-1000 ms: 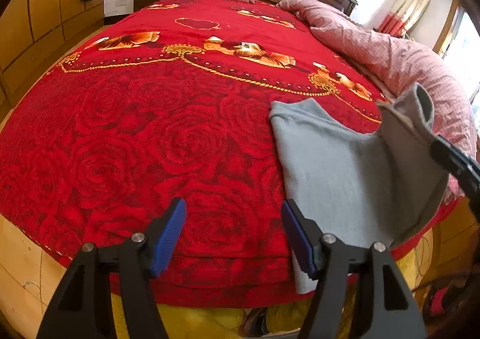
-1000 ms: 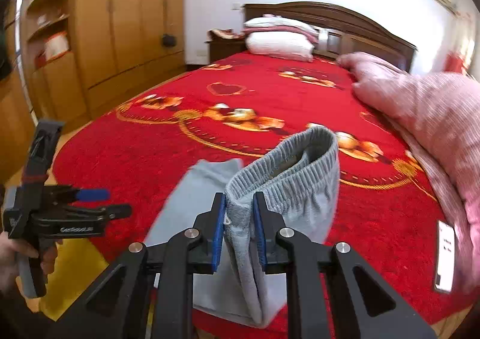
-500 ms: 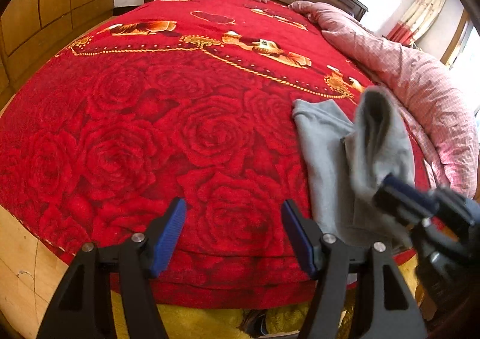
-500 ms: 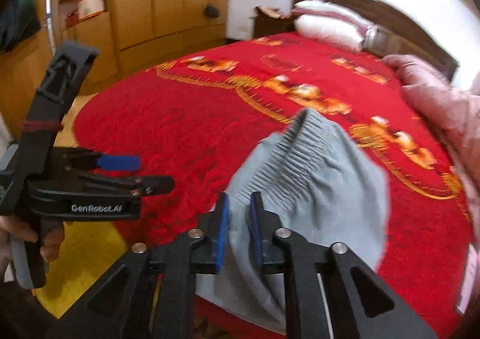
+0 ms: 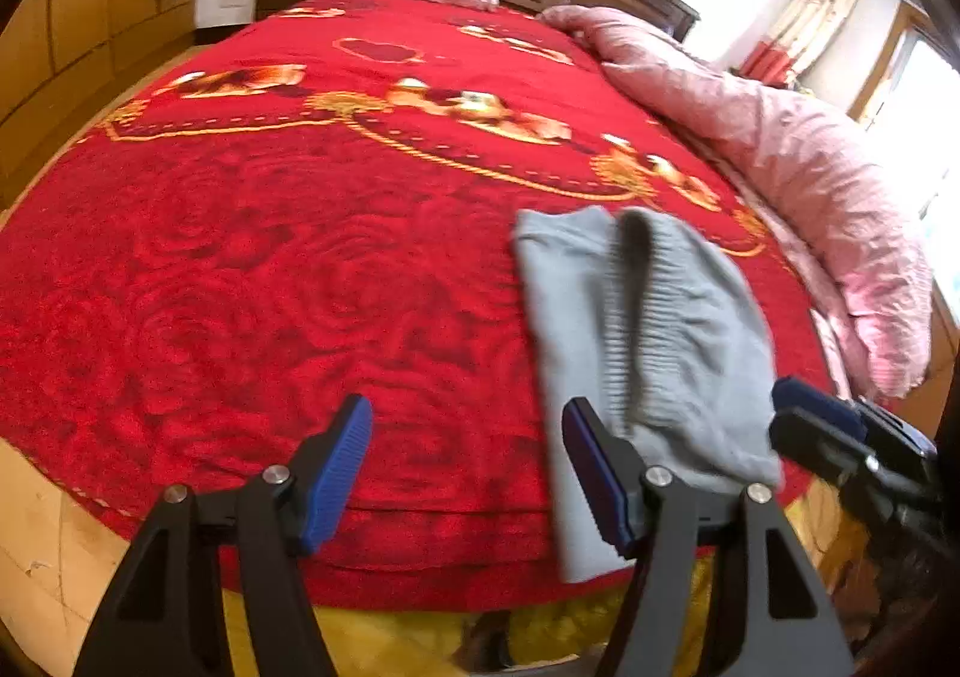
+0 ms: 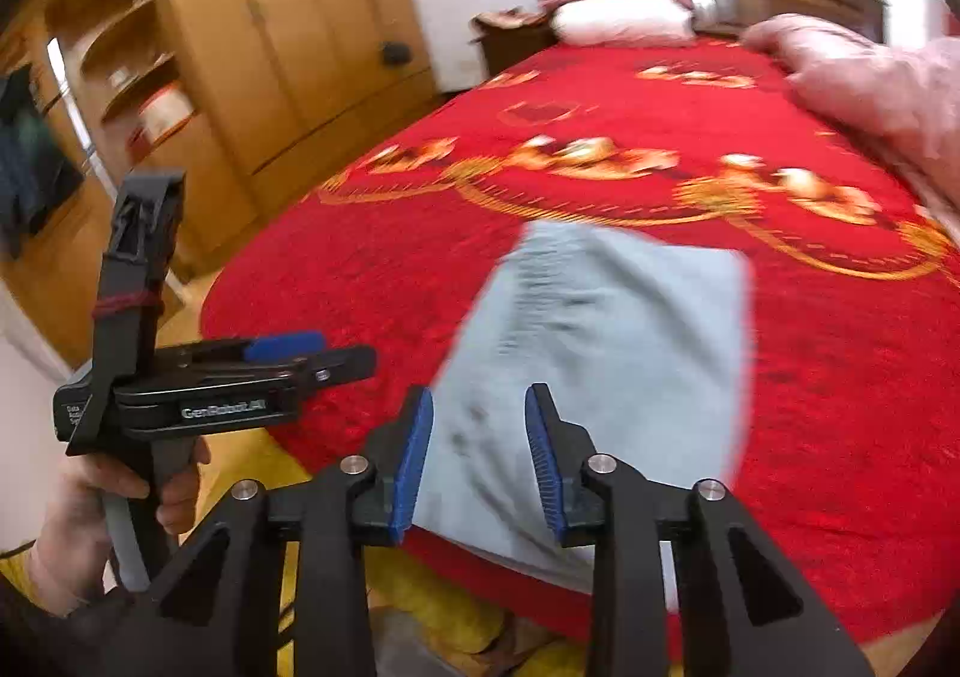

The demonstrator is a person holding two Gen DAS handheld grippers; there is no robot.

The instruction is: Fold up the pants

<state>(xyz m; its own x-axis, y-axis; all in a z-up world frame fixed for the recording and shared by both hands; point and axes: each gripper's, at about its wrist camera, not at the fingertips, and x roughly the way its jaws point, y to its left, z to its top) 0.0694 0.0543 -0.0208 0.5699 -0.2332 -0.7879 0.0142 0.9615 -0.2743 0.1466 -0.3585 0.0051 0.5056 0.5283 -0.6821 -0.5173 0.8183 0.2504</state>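
- A red rose-patterned bedspread [image 5: 252, 269] is covering the bed, with a pink quilt [image 5: 798, 185] bunching along its right side.
- The grey pants [image 6: 606, 353] are lying folded at the near right edge of the bedspread, ribbed waistband on top, one end drooping over the edge.
- The left gripper [image 5: 465, 470] is hovering over bare bedspread left of the pants, jaws standing wide and gripping nothing.
- The right gripper [image 6: 480, 458] is hanging just above the pants' near end; its jaws have just been opening, now parted, pads apparently clear of the cloth.
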